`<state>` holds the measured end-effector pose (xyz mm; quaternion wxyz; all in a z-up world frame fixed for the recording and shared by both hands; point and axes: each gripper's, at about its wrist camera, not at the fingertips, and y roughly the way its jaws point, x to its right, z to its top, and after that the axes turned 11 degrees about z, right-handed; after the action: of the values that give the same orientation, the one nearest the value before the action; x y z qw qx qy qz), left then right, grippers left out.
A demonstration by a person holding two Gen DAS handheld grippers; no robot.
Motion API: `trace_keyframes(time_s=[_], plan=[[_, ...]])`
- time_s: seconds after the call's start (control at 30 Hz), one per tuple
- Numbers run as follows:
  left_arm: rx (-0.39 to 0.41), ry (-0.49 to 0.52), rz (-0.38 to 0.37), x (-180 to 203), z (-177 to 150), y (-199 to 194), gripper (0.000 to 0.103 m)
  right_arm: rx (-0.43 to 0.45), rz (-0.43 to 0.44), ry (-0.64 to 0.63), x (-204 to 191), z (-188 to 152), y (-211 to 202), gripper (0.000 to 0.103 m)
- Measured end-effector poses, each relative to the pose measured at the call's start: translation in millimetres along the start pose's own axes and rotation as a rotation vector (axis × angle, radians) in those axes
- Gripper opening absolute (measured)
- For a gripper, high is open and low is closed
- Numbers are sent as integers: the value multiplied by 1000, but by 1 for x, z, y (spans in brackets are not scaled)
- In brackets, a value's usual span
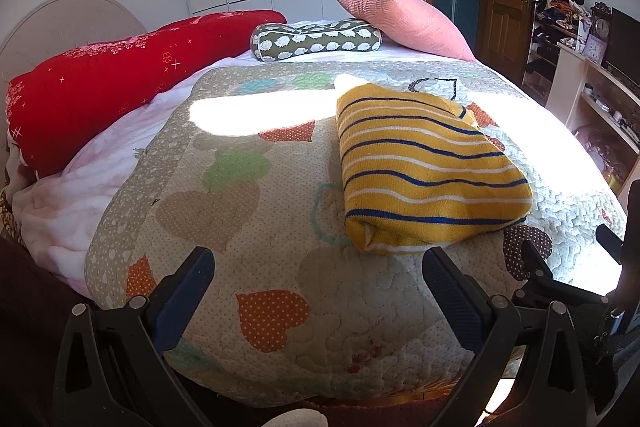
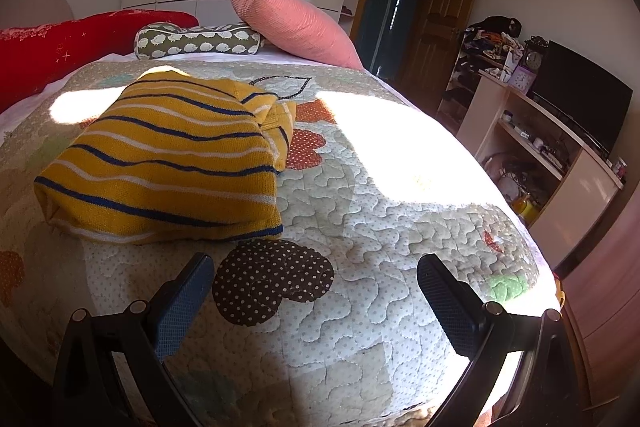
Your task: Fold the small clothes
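Observation:
A small yellow knit garment with blue and white stripes (image 1: 424,163) lies folded into a compact bundle on the quilted heart-pattern bedspread (image 1: 256,211). It also shows in the right wrist view (image 2: 168,159), left of centre. My left gripper (image 1: 318,259) is open and empty, held above the quilt just in front of the bundle's near edge. My right gripper (image 2: 316,267) is open and empty over a brown dotted heart patch (image 2: 272,279), to the right of the bundle's near corner. Part of the right gripper shows at the right edge of the left wrist view (image 1: 560,267).
A red bolster (image 1: 120,75), a green patterned pillow (image 1: 316,41) and a pink cushion (image 1: 404,19) lie at the bed's far side. A shelf unit with a TV (image 2: 576,99) stands to the right of the bed. Strong sunlight falls across the quilt.

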<state>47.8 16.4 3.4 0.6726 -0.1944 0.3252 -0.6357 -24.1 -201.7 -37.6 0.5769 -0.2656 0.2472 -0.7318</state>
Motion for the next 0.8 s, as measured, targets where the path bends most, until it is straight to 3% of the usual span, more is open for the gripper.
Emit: trace_keyframes(time_s=[0.8], plan=[[-72,-3,-12,1,-6,14,103,-32,1,0,-1,-3,7,102]])
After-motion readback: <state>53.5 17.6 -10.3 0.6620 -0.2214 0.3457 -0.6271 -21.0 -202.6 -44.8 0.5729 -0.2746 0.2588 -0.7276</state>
